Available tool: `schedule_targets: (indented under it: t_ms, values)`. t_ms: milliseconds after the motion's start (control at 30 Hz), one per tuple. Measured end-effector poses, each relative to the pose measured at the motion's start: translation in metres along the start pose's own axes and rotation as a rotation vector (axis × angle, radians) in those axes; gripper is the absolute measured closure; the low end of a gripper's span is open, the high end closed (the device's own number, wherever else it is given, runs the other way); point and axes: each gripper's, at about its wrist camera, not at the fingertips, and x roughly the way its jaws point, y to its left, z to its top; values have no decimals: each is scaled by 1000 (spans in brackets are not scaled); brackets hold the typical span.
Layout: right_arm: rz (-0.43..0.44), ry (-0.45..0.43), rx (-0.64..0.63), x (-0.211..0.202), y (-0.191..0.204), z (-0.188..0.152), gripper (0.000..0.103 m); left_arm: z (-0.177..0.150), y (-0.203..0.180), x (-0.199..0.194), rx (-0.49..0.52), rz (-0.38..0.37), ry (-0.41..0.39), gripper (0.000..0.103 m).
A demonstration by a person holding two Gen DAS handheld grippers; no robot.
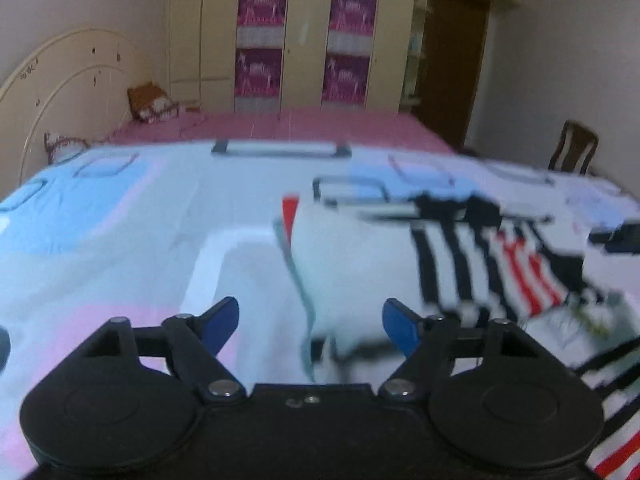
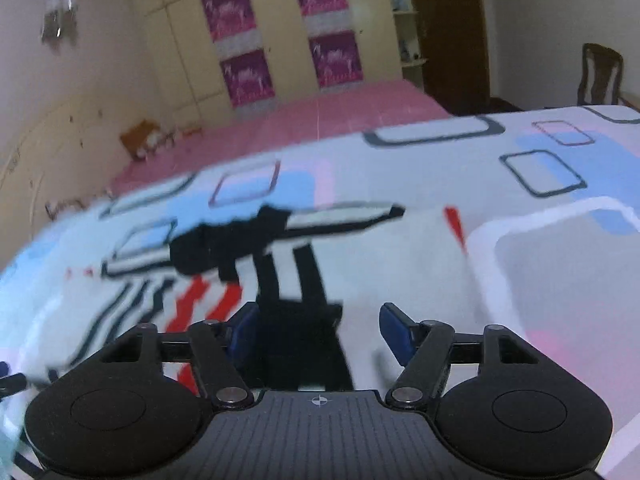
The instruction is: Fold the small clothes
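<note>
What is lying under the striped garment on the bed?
Under the striped garment lies the patterned bed cover, white with blue and pink blocks. The part directly beneath the garment is covered, so anything there cannot be seen.

Both wrist cams sit low behind their jaws, angled down close over the bed [image 1: 120, 220], sharing the striped garment [image 1: 460, 268] and wardrobe [image 1: 304, 40].

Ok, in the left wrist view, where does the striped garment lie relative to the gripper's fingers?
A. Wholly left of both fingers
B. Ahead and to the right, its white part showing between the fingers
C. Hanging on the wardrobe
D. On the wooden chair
B: the striped garment lies on the patterned bedspread, its white part showing between the open fingers of the left gripper and its stripes off right.
</note>
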Motion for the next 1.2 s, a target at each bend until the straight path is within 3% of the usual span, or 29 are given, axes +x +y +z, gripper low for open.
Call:
schedule_targets:
  t_ms: [33,67,300,433,500,600,633,767,800,900,933,1000,1067,1200]
  values:
    - [1,17,-16,6,2,5,75,7,-2,5,-7,-24,-7,29]
    - [-1,45,-27,14,6,8,81,15,-6,16,-11,-45,-2,29]
    - [122,107,-107,67,72,9,82,43,-82,96,97,-162,65,30]
    - [188,185,-102,101,96,3,82,37,-85,123,53,-174,129,31]
    - [166,182,-142,104,98,-2,82,29,-67,127,50,-116,148,39]
    - [-13,135,-145,83,69,-3,82,22,-31,117,46,-112,125,40]
    - [-36,137,-108,79,52,-6,82,23,-28,116,64,-106,126,42]
    - [0,135,-90,73,45,-2,84,34,-30,113,107,-117,131,39]
    - [11,116,-86,72,48,3,84,40,-30,112,111,-114,108,33]
    - [39,115,-54,87,54,17,84,62,-23,132,129,-67,93,29]
    - [43,124,-54,93,56,21,84,67,-18,144,117,-66,107,28]
    - [39,163,-74,111,58,24,84,68,0,177,91,-73,225,23]
    - [15,185,-86,121,52,22,84,69,11,179,61,-110,205,23]
    - [-22,150,-104,104,56,27,79,72,10,155,54,-61,159,29]
